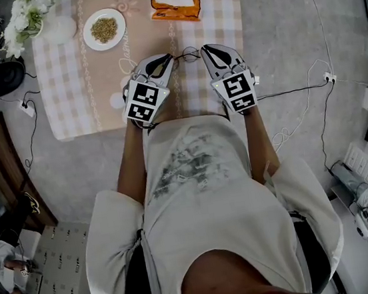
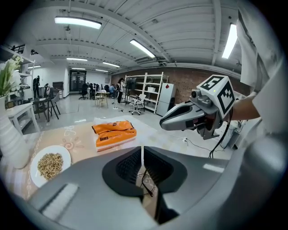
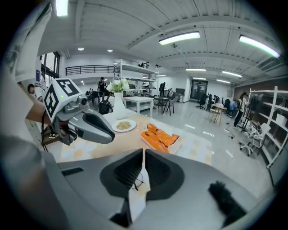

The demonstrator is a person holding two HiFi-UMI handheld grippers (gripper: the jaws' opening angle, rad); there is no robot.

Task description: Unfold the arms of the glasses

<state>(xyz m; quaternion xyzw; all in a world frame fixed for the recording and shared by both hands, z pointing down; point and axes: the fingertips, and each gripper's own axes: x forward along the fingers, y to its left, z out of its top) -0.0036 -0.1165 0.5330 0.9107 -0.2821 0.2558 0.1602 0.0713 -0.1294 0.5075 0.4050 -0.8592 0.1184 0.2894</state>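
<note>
Glasses are lying crosswise between the tips. Left gripper and right gripper are each pinching an opposite end, jaws pressed together.

Your head camera looks steeply down from above onto the tabletop, with the left tool and right tool mid-frame. Each tool camera rides close behind its own jaws and faces low across the tabletop, catching the opposite tool to one side. All three views share the glasses, the orange tissue pack and the white plate.
</note>
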